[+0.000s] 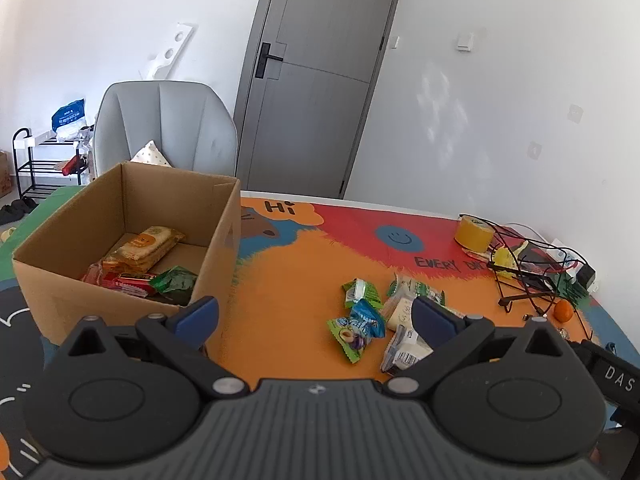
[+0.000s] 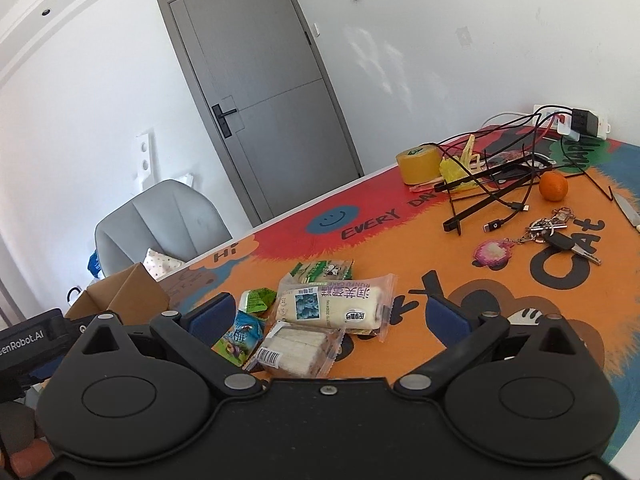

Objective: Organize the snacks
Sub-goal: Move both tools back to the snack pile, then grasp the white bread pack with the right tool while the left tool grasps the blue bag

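Where it lies flat, the clear-wrapped cake [image 2: 335,306] shows white filling.

cardboard box [image 2: 120,300]: in right wrist view mostly hidden behind the gripper body, only top corner shows | white cake packet [image 1: 404,350]: partly covered by the left gripper's right finger | small green packets [image 1: 416,290]: print too small to read | knife [image 2: 628,210]: cut off by the picture's edge
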### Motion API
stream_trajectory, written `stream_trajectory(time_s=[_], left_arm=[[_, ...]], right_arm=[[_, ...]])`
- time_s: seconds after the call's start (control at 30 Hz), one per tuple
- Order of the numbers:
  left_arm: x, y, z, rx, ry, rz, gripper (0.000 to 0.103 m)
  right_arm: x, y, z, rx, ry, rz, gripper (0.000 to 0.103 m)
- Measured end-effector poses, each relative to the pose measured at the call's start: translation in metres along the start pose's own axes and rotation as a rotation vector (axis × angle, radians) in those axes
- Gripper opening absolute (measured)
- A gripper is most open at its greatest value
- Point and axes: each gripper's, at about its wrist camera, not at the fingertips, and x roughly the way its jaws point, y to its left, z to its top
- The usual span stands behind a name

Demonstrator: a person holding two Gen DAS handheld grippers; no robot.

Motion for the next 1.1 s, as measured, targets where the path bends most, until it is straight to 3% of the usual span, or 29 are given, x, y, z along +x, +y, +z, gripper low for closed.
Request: stream_trajectory(time_s=[0.1,0.33,0.6,0.93,1.1], left_arm=[[0.009,-0.002,-0.003,0.002,0.011,-0.003,0.1],[0.032,-0.006,-0.006,0.011,0.048,-0.01,0.083],[0.064,-0.013,-0.011,0.031,0.098,-0.002,0.076],[0.083,0.0,-0.01,-0.028,0.13,0.02,0.064],[0.091,0.005,-0.006,-0.046,0.144,0.008,0.061]], right_arm=[[0.005,0.001,-0.003,-0.002,0.014,0.008,0.103],[0.023,-0.002,-0.008,0.02,0.048,0.016,0.096],[0.05,0.001,-0.014,0.041,0.107,0.045,0.083],[0.087,0.021,-0.021,0.034,0.171,0.043,0.082],[0.102,0.028,-0.024,0.007,0.207,0.008,0.076]])
